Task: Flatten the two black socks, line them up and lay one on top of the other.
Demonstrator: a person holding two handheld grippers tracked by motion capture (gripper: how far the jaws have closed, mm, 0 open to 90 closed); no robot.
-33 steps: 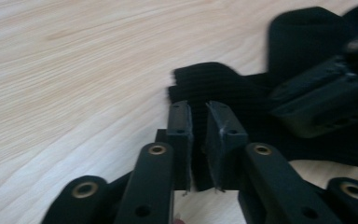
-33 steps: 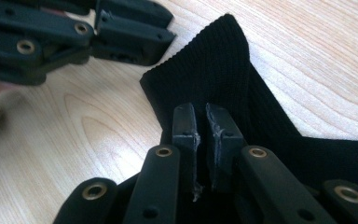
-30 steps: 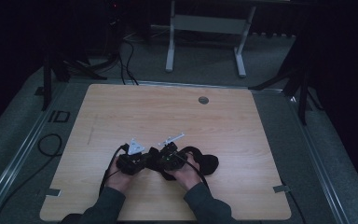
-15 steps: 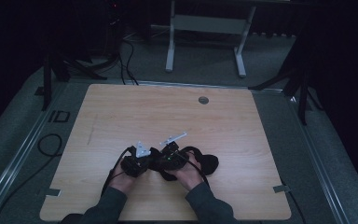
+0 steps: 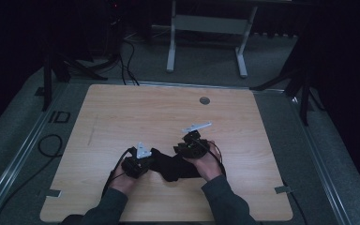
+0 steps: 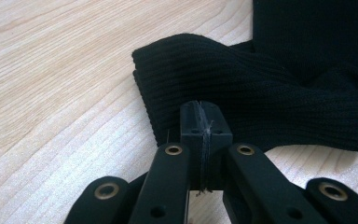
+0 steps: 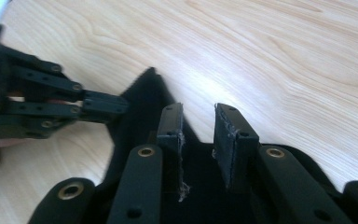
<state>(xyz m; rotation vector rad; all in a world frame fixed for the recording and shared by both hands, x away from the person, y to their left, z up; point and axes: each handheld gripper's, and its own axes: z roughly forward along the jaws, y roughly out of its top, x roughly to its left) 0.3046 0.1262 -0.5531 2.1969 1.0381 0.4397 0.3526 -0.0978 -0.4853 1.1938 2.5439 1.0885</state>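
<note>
Since half a second ago the two tools have drawn apart: the left hand-held gripper [image 5: 143,159] sits lower and further left on the bench [image 5: 136,112], the right hand-held gripper [image 5: 193,140] further right, its grey plate tilted up toward the far edge.

Black knit cloth [image 5: 176,166] lies on the bench between the two hands, near the person's edge, spread flat between the tools. Dim high view; its exact outline is hard to make out, possibly a sock or a sleeve.

Left gripper view: jaws pressed together, no gap between the pads, tips right at the ribbed edge of the black knit cloth [image 6: 261,93]. Fabric appears pinched there, ribbed hem folded just beyond the tips; wood grain to the left.

Right gripper view: right hand-held gripper [image 7: 198,126] has its jaws parted, a clear gap with pale wood visible through it. Nothing held. Black knit cloth [image 7: 142,107] lies beneath and before the jaws, one corner pointing away. Left hand-held gripper [image 7: 105,105] comes in from the left of that view, tips closed at the cloth's edge.

Small round grommet [image 5: 205,100] near the far edge of the bench, well apart from the work.
</note>
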